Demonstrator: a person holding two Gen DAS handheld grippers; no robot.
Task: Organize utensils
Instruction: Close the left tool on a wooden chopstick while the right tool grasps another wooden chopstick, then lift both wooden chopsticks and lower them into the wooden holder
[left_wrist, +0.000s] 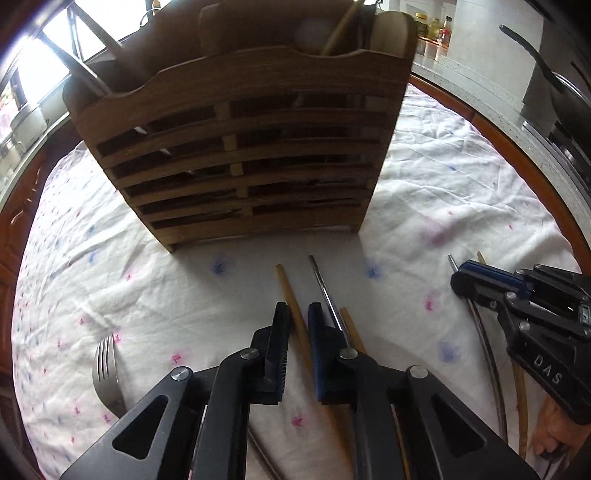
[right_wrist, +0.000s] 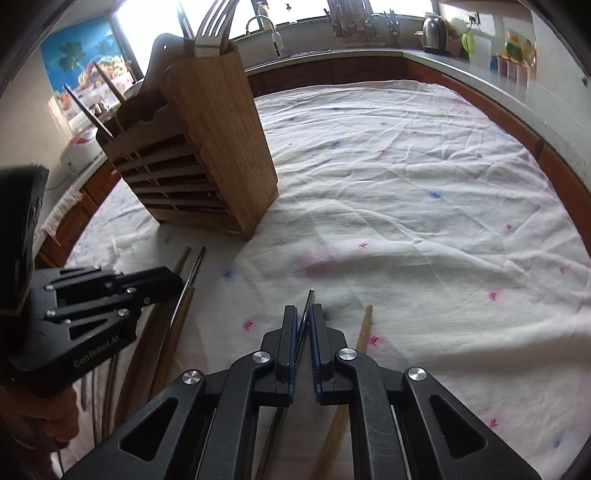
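A tall slatted wooden utensil holder (left_wrist: 251, 147) is stood on the bench (right_wrist: 406, 184), which is draped in a white flower-dotted cloth. A light wooden chopstick (left_wrist: 291, 299) is clamped between the closed left tongs (left_wrist: 298, 314). A thin dark metal chopstick (right_wrist: 305, 314) is pinched by the closed right tongs (right_wrist: 303, 317). A steel fork (left_wrist: 105, 365) is laid at the left.

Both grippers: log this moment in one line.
left gripper: shut on wooden chopstick | right gripper: shut on metal chopstick | wooden holder: upright on tablecloth
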